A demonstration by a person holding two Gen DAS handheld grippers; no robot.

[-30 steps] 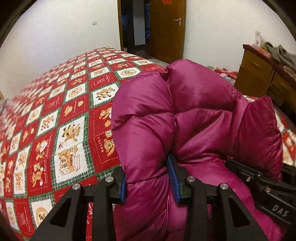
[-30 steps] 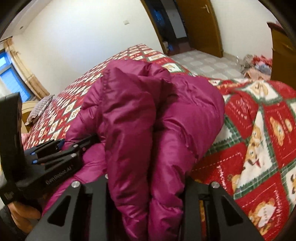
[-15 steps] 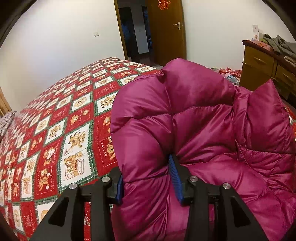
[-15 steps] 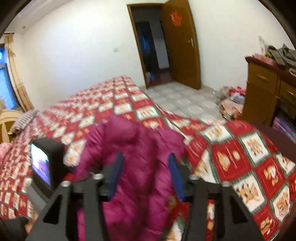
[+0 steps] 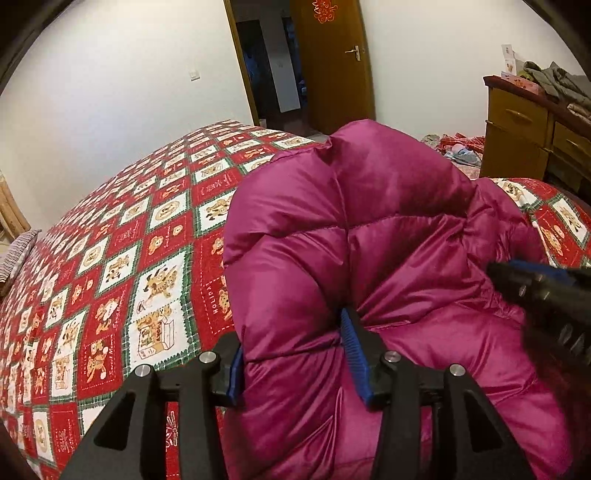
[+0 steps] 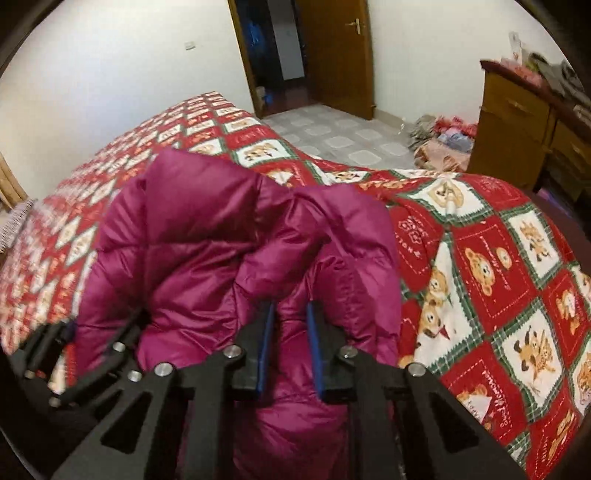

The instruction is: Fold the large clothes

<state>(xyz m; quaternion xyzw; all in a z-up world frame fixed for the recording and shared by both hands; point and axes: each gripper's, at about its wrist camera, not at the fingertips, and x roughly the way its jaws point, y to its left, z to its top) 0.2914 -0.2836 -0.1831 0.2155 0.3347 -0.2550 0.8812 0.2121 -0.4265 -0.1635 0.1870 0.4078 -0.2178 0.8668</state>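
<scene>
Left gripper clamped a thick fold of the magenta puffer jacket; right gripper, at its 3 o'clock, pinched a thinner fold.

On the bedspread, the left wrist view shows the word "HOLIDAY" running along the edge of a red square at about 8 o'clock from the picture's centre. Other red squares carry script lettering too small to read. In the right wrist view a red square at 3 o'clock bears cursive wording that stays illegible. On the wooden door, at 12 o'clock in the left wrist view, hangs a red paper ornament; its character cannot be made out.
</scene>
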